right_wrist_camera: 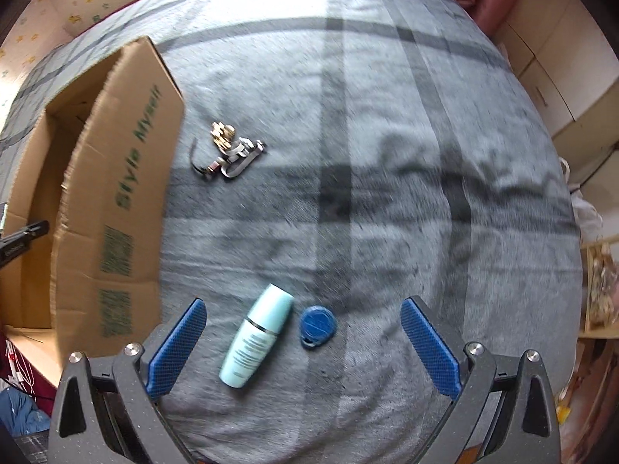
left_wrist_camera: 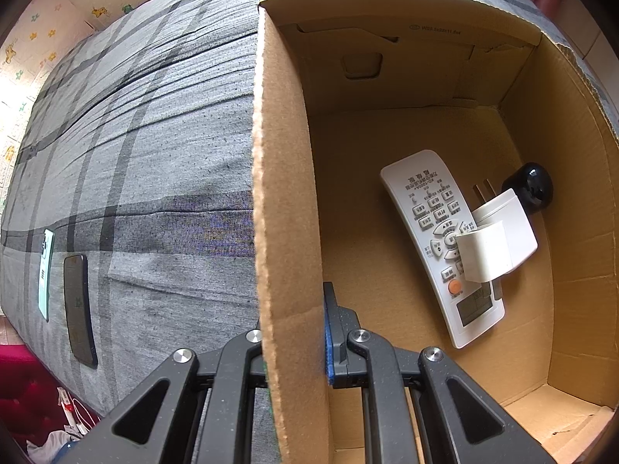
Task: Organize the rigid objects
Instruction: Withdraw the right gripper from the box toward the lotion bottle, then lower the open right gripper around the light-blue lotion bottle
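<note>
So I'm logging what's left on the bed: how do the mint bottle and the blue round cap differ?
The mint bottle is long, pale green and lies on its side; the blue round cap is small, dark blue and lies flat. The bottle carries printed text; the cap shows none readable. Both rest on the grey plaid bedcover, side by side between the open right tool's fingers.

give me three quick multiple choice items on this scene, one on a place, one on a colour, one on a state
1. Where does the remote lie?
A on the bedspread
B inside the cardboard box
C on the floor

2. What colour is the bottle?
A light teal
B red
C black

3. How do the right tongs stand?
A shut on the bottle
B shut on nothing
C open above the bottle

Answers: B, it rests on the box floor; A, its body is pale teal; C, the blue pads stand wide apart either side, touching nothing.
</note>
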`<act>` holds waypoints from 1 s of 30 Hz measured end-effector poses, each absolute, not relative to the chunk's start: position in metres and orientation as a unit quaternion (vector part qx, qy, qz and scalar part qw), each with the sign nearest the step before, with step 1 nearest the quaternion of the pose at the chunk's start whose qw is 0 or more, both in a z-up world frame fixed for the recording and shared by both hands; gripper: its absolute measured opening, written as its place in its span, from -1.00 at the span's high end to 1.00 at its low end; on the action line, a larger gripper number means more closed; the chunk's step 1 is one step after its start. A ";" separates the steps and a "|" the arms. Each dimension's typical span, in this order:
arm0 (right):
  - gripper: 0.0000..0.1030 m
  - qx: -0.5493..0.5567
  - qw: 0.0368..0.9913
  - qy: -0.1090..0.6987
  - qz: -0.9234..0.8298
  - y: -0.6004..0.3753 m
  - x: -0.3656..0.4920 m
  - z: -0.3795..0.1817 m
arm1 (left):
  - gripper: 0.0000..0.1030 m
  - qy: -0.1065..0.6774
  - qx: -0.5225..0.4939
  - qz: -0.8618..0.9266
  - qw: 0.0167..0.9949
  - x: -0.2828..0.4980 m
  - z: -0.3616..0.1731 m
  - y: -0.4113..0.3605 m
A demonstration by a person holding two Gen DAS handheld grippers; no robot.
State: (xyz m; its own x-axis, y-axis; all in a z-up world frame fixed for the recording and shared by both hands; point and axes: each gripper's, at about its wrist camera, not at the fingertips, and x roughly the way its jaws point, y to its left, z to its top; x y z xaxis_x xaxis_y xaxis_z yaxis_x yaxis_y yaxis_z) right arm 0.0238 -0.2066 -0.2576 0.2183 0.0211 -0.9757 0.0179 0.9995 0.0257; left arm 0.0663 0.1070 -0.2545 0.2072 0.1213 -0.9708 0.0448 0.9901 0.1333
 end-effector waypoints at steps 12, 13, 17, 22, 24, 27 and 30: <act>-0.99 0.014 0.770 0.638 -0.005 -0.202 0.014 -0.273 | 0.75 0.629 0.067 0.025 0.774 0.067 -0.255 0.106; -0.99 0.013 0.769 0.639 -0.003 -0.200 0.014 -0.274 | 0.75 0.629 0.067 0.025 0.774 0.067 -0.255 0.106; -0.98 0.018 0.764 0.645 0.002 -0.191 0.013 -0.280 | 0.75 0.628 0.067 0.025 0.775 0.067 -0.254 0.106; -0.98 0.018 0.757 0.654 0.007 -0.182 0.012 -0.289 | 0.75 0.628 0.068 0.027 0.775 0.066 -0.254 0.106; -0.97 0.019 0.753 0.658 0.005 -0.177 0.010 -0.294 | 0.75 0.628 0.068 0.027 0.775 0.066 -0.254 0.105; -0.94 0.023 0.746 0.666 -0.001 -0.175 0.009 -0.301 | 0.75 0.628 0.069 0.027 0.775 0.066 -0.254 0.104; -0.81 0.027 0.742 0.669 -0.002 -0.175 0.008 -0.305 | 0.75 0.628 0.069 0.027 0.775 0.066 -0.254 0.103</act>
